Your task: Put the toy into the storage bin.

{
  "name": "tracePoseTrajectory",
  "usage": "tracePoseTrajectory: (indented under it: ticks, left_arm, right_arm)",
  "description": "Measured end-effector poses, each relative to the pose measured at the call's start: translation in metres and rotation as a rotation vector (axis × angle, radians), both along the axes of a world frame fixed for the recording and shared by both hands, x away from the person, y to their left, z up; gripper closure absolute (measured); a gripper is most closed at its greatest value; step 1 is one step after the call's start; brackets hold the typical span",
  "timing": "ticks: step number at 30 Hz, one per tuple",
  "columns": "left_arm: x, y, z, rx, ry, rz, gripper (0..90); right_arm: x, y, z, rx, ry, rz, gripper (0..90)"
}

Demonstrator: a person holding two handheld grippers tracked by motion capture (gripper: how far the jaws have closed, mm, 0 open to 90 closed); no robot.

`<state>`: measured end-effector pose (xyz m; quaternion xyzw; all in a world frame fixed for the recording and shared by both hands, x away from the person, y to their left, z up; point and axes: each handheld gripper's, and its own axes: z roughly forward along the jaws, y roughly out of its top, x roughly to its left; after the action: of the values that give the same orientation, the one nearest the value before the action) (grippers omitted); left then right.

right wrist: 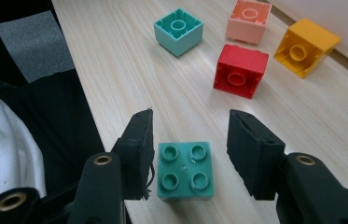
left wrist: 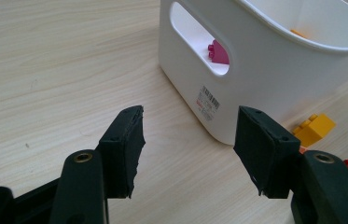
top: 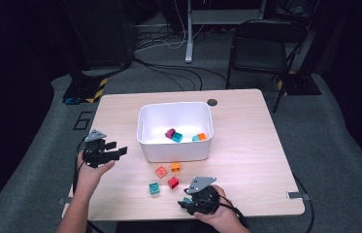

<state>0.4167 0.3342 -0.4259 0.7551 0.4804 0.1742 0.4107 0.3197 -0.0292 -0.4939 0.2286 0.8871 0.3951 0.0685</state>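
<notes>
My right gripper [right wrist: 191, 119] points down at the table's near edge, its jaws standing on either side of a teal four-stud brick [right wrist: 185, 170] that lies flat on the wood. The right pad stands clear of the brick, so the jaws do not clamp it. In the high view the same gripper [top: 185, 204] hovers over that teal brick [top: 187, 200]. My left gripper [left wrist: 188, 135] is open and holds nothing, facing the white bin [left wrist: 265, 88] from the left; the high view shows it [top: 123, 151] near the table's left edge.
In front of the bin [top: 176, 150] lie a pink brick [right wrist: 249, 21], a yellow brick [right wrist: 306, 52], a red brick [right wrist: 240, 70] and a hollow-side-up teal brick [right wrist: 178, 31]. Inside the bin are a magenta brick [top: 170, 133], a teal one and an orange one [top: 201, 136].
</notes>
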Motion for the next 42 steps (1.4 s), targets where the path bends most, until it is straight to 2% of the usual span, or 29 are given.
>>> tracePoseTrajectory:
  ticks: [9, 18, 25, 33, 42]
  left_arm:
    - [0.001, 0.002, 0.0, -0.005, 0.003, 0.003, 41.9]
    - [0.0, 0.003, 0.001, -0.011, 0.0, 0.007, 41.9]
    - [0.0, 0.004, 0.001, -0.013, 0.004, 0.007, 41.9]
    - [0.001, 0.005, 0.001, -0.017, -0.003, 0.011, 41.9]
    - [-0.001, 0.005, 0.004, -0.02, -0.008, 0.008, 41.9]
  right_arm:
    - [0.002, 0.003, -0.011, -0.048, 0.023, 0.024, 51.2]
    - [0.005, 0.001, -0.016, -0.064, 0.05, 0.003, 56.4]
    - [0.007, 0.001, -0.016, -0.077, 0.036, 0.007, 57.9]
    - [0.008, 0.001, -0.011, -0.058, 0.031, -0.007, 58.1]
    - [0.012, -0.004, 0.004, -0.024, 0.015, -0.025, 58.1]
